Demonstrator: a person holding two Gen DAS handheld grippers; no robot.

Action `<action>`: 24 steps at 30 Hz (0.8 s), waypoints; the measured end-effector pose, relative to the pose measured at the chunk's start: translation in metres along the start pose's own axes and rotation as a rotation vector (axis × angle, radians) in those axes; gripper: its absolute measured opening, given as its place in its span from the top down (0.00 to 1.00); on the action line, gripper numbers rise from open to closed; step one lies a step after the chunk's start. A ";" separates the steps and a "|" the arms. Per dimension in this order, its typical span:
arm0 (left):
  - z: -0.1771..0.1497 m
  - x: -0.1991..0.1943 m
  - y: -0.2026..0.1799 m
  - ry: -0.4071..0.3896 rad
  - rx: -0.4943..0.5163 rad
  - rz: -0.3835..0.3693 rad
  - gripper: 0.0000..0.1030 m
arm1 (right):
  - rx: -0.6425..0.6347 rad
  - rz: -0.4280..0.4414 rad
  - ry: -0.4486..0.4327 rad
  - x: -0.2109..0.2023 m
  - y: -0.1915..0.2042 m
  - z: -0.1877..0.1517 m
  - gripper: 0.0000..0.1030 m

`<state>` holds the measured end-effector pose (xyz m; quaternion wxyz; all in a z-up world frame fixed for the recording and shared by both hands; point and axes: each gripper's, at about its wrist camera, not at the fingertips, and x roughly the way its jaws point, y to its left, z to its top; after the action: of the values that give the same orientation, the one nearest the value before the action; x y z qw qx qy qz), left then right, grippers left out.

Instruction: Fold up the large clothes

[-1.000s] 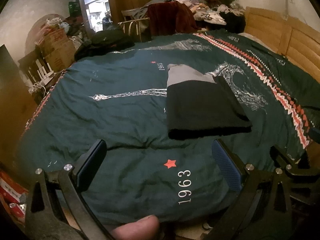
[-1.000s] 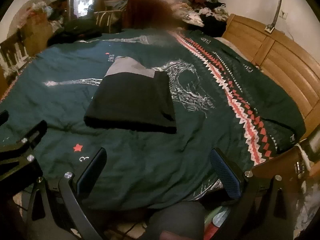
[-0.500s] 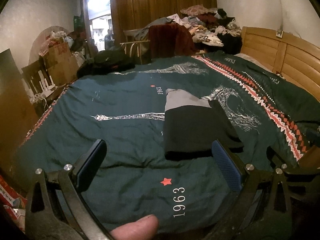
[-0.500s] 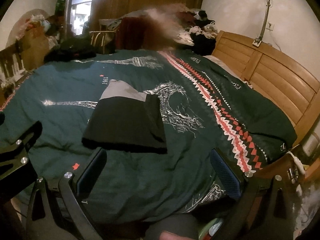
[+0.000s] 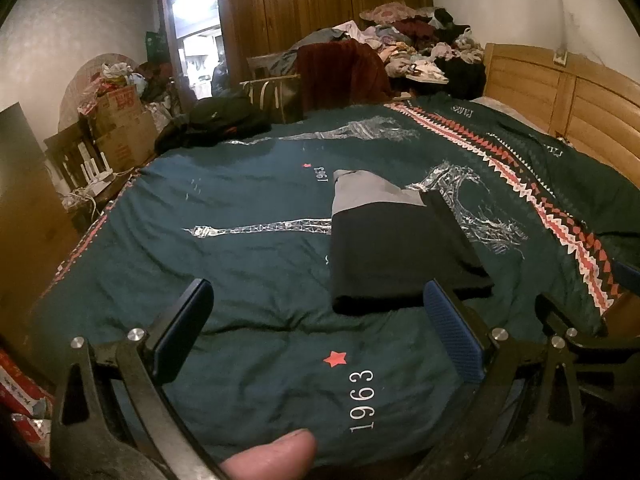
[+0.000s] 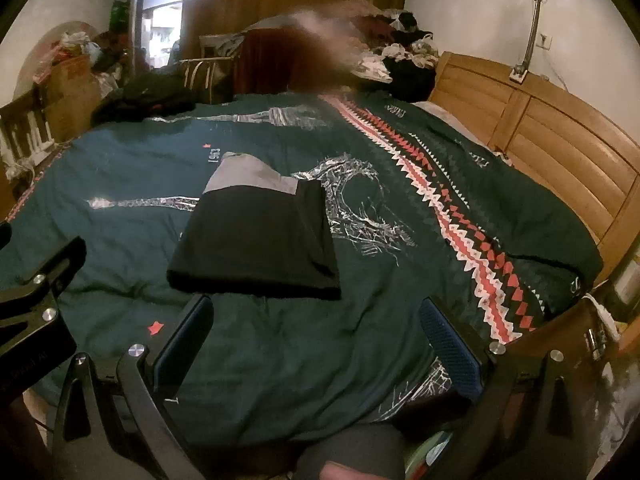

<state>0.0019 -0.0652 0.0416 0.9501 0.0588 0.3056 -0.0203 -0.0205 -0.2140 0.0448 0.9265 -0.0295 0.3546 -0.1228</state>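
Observation:
A black and grey garment (image 5: pixel 392 248) lies folded into a flat rectangle on the dark green bedspread (image 5: pixel 248 200); it also shows in the right wrist view (image 6: pixel 260 236). My left gripper (image 5: pixel 316 320) is open and empty, held back from the garment's near edge over the bed's front. My right gripper (image 6: pixel 316 328) is open and empty, just short of the garment's near edge. Part of the left gripper (image 6: pixel 36 292) shows at the left of the right wrist view.
A wooden headboard (image 6: pixel 560 152) runs along the right. A heap of clothes (image 5: pixel 412 48) sits at the far end, a dark bag (image 5: pixel 220 120) at the far left corner, and boxes (image 5: pixel 120 120) stand beside the bed on the left.
Both grippers have tilted upward and drawn back slightly, so more of the room shows. The folded garment has not moved. Both grippers stay open.

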 end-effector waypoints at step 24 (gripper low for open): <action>-0.008 0.013 -0.012 0.049 0.043 0.013 0.00 | 0.046 0.012 0.064 0.018 -0.017 -0.016 0.00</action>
<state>0.0072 -0.0757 0.0268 0.9410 0.0818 0.3277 -0.0194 -0.0216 -0.2340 0.0233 0.9158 -0.0021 0.3814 -0.1261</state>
